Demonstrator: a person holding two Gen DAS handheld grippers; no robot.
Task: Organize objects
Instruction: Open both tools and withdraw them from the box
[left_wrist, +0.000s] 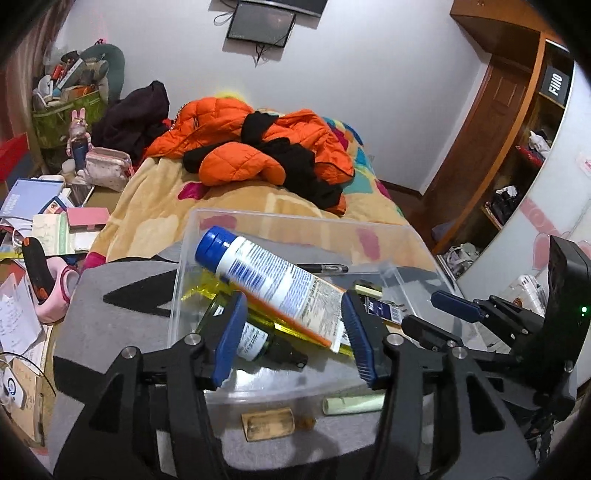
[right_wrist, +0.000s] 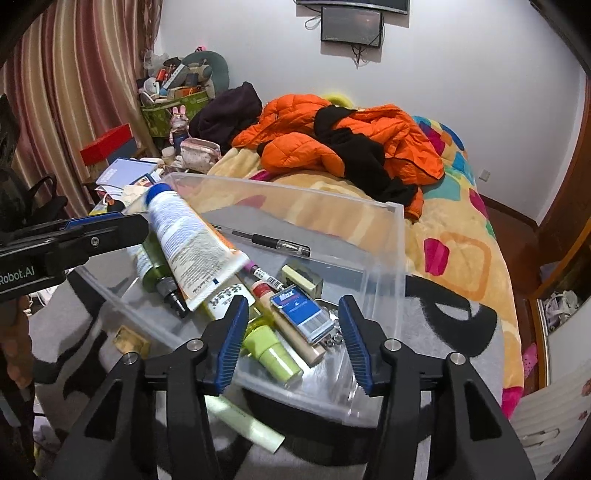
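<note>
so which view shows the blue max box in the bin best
The right wrist view: the blue Max box lies unobstructed in the clear bin, label readable. In the left wrist view only a sliver of it shows beside that gripper's finger.

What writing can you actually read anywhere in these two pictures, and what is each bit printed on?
"Max": blue staple box in the clear bin.
"Robot.AI": side of the left gripper, partly cut off.
"FIIO": black box on the wooden shelf.
White tube with blue cap: lines of small print, too blurred to read.
Green bottle label: unreadable.
Barcoded pen: too small.
</note>
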